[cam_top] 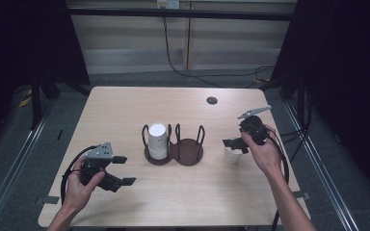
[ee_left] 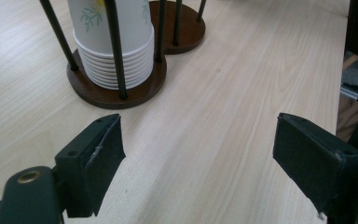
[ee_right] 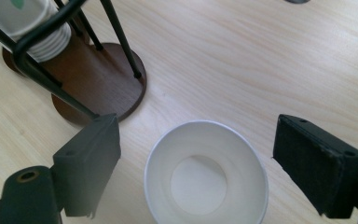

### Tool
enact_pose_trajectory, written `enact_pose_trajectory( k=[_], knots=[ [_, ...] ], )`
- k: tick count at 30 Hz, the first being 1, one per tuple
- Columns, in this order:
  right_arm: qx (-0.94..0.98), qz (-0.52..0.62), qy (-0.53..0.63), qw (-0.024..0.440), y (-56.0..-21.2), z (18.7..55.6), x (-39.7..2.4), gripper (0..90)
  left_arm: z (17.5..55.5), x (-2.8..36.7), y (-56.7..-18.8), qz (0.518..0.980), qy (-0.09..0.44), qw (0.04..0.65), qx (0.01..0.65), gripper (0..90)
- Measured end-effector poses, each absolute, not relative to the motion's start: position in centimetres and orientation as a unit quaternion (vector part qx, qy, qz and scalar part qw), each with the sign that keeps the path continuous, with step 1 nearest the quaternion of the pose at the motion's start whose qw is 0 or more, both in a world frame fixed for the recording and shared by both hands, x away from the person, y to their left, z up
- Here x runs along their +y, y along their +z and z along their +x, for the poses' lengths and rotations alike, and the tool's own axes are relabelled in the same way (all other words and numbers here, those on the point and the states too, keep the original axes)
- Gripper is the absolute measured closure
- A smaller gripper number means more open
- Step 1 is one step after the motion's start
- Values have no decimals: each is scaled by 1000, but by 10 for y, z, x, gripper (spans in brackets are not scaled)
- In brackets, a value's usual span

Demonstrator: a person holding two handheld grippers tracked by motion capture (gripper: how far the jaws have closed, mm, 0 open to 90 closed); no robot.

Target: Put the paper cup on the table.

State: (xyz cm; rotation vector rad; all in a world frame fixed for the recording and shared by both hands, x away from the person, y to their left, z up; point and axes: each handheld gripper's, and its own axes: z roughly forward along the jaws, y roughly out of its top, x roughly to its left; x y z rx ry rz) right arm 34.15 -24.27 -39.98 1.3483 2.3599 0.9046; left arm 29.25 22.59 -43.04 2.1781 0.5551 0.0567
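White paper cup point(cam_top: 232, 155), upright on pale wood-grain table point(cam_top: 173, 192), sits right of dark wooden two-ring rack point(cam_top: 174, 150). Left gripper point(ee_left: 198, 158) view: we see jaws apart, nothing btwn. Right gripper point(ee_right: 196, 163) view: jaws apart, straddling cup's round rim w/o touching.

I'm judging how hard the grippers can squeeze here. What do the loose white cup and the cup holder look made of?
The loose cup looks like thin paper with a matte white inside and a rolled rim, so it probably crushes easily. The cup holder seems to have a dark brown wooden base, with faint grain showing, and thin black rods, likely painted metal, though that is less certain.
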Motion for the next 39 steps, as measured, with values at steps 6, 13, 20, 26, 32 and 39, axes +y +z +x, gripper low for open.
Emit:
enact_pose_trajectory(
  k=[6,13,20,26,32,39],
  knots=[
    [800,452,364,151,-399,327,-240,142,291,228,-437,862,13,445,244,161],
    [777,440,416,174,-398,307,-235,139,289,229,-439,850,23,458,258,161],
    [762,430,448,183,-403,283,-229,137,284,228,-440,842,23,471,263,161],
    [758,425,458,188,-412,263,-221,136,282,224,-442,850,30,459,257,161],
    [756,421,460,199,-420,245,-209,139,277,222,-441,843,50,468,259,162],
    [750,422,474,185,-434,229,-198,138,276,219,-445,845,41,464,265,162]
  ],
)
